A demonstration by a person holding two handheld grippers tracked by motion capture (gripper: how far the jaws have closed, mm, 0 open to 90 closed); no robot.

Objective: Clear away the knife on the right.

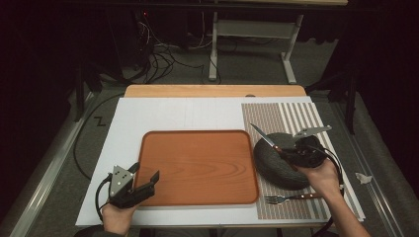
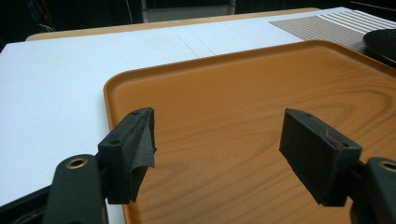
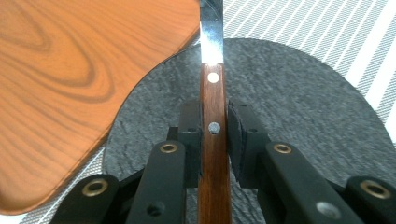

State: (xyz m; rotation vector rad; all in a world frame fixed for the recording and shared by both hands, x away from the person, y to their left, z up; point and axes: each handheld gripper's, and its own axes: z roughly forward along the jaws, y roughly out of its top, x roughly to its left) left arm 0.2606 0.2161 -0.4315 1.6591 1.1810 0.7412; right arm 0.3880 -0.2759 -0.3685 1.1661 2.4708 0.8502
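White table (image 1: pixel 163 116) with tray (image 1: pixel 197 168), striped placemat (image 1: pixel 296 116).

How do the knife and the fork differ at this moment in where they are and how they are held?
The knife is clamped by its wooden handle in the right gripper, above the dark plate; the fork lies loose on the striped mat, near the table's front edge. The knife's blade points toward the far left, toward the tray; the fork's tines point left along the mat. Both have reddish wooden handles.
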